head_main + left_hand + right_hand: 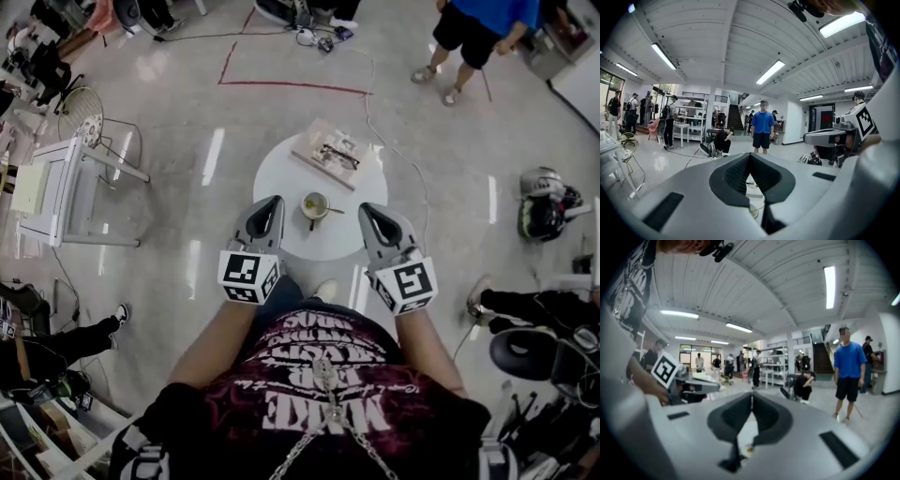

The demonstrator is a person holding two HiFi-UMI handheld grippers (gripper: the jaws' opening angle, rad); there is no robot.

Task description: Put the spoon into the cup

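A small cup with a dark handle stands in the middle of a round white table. A thin spoon sticks out of the cup's rim to the right. My left gripper hangs just left of the cup and my right gripper just right of it. Both are above the table's near edge, shut and empty. In the left gripper view, a bit of the cup shows below the closed left gripper. The right gripper view shows the cup under the closed right gripper.
An open book with glasses on it lies at the table's far side. A white cart and a wire chair stand at the left. A person in blue stands beyond. A bag and seated people are at the right.
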